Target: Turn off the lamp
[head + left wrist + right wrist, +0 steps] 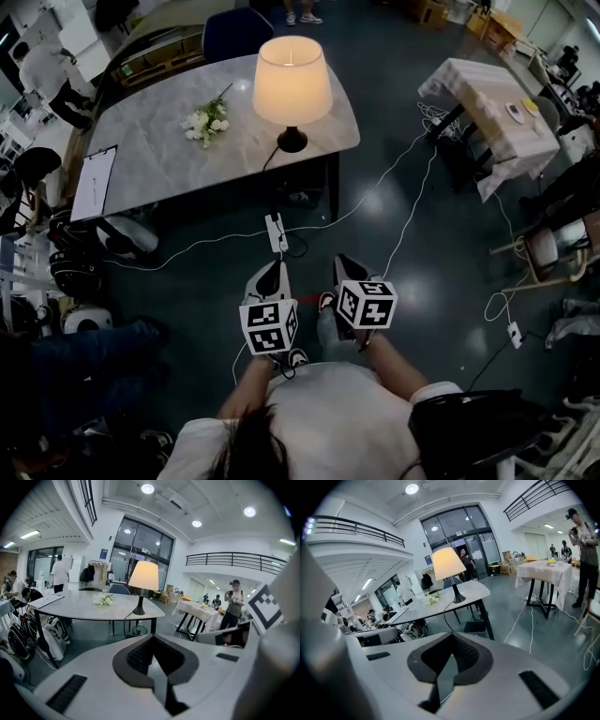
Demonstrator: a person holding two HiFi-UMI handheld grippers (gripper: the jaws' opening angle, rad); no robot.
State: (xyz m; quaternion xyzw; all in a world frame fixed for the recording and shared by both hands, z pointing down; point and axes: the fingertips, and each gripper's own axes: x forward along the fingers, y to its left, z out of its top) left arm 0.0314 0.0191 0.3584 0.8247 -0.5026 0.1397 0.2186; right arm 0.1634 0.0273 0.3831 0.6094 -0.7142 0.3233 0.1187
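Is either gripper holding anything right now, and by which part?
Nothing is held: left gripper and right gripper are both shut and empty, away from the lamp.

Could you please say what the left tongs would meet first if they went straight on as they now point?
The left tongs, angled downward, would probably meet the floor near the white power strip, short of the table; depth is unclear.
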